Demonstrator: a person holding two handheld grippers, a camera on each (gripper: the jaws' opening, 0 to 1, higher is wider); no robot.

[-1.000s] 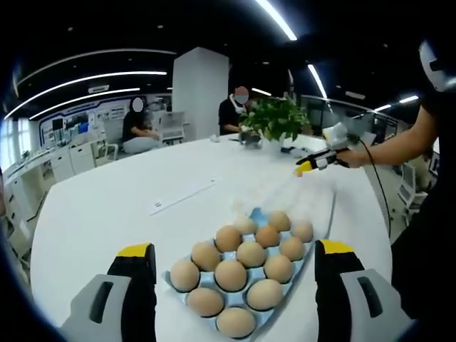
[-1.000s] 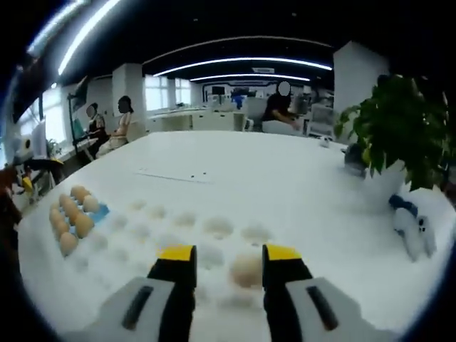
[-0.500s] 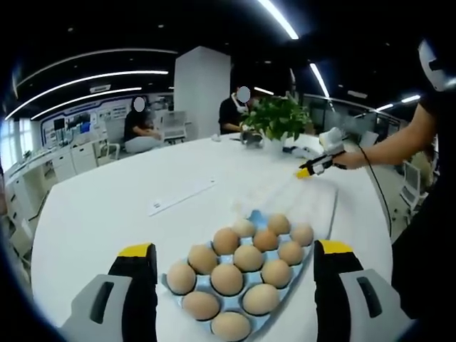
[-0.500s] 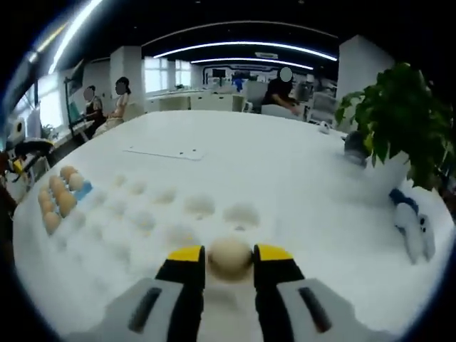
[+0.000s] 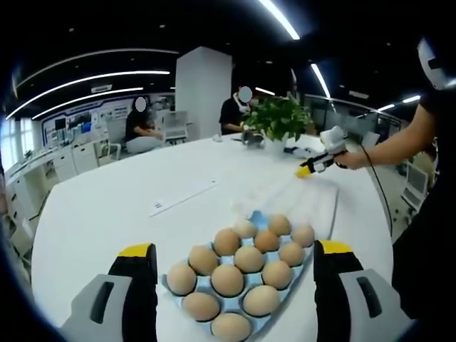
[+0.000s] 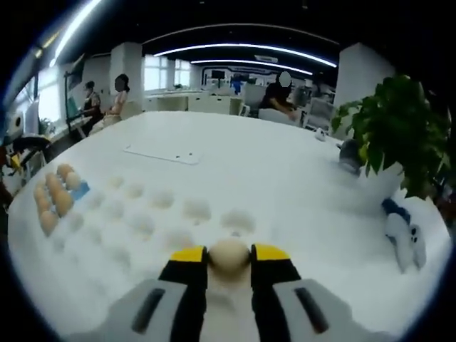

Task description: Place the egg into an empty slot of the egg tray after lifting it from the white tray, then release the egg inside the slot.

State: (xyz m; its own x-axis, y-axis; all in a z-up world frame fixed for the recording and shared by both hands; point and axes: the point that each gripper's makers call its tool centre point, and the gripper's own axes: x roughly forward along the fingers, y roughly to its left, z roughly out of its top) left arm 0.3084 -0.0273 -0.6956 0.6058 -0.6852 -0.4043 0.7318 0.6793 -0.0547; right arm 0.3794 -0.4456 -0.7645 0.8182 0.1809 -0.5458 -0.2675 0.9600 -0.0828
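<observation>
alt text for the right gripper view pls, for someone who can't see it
The right gripper, at the bottom of the view, is shut on a pale egg between its yellow-tipped fingers, above a white tray of empty hollows on a white table. A blue egg tray holding eggs sits far left, a potted plant at right.

A large round white table [image 5: 107, 214] spreads across the middle of the left gripper view. On it, at lower centre, lies a blue egg tray [image 5: 249, 274] packed with brown eggs; beyond that lies a white moulded tray [image 5: 303, 199] with shallow hollows. A flat white strip [image 5: 182, 196] lies left of centre. A green potted plant [image 5: 279, 121] stands at the upper centre edge.
</observation>
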